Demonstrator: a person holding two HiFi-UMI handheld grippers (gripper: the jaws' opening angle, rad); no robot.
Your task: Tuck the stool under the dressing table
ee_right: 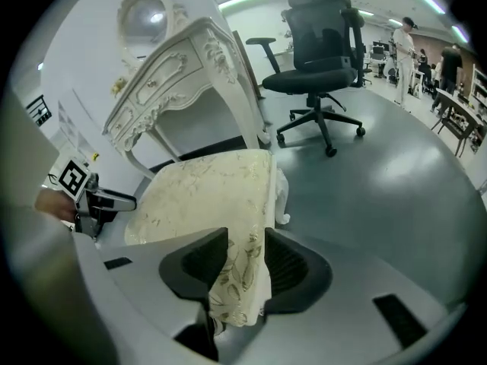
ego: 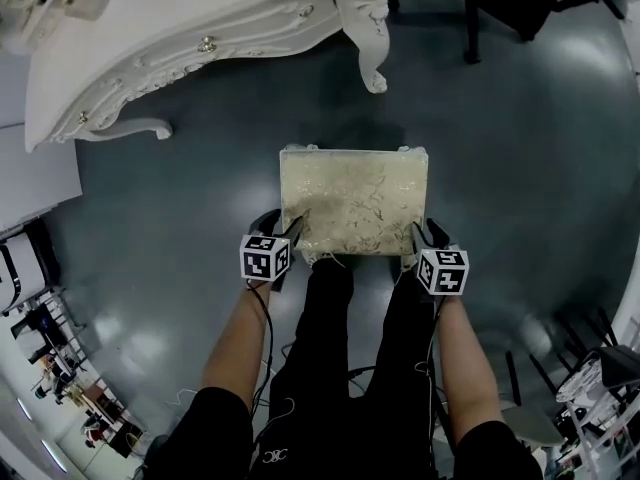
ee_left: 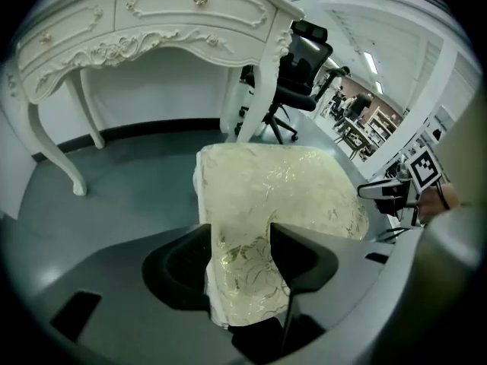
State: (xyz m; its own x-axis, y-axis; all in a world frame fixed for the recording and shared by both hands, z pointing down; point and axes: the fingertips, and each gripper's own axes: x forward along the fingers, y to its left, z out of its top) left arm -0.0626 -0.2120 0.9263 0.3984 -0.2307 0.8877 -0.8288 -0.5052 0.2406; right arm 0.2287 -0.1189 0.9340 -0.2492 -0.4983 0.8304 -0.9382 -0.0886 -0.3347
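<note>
The stool, a low seat with a cream floral cushion, stands on the grey floor just in front of the white dressing table. My left gripper straddles the stool's near left corner. In the left gripper view its jaws stand wide with the cushion corner between them. My right gripper is at the near right corner, and in the right gripper view the draped cushion edge hangs between its wide jaws. I cannot see either pair of pads pressing the fabric.
The table's carved front leg stands just beyond the stool's far right corner, another leg to the left. A black office chair stands to the right of the table. People and desks are far behind. My legs stand close behind the stool.
</note>
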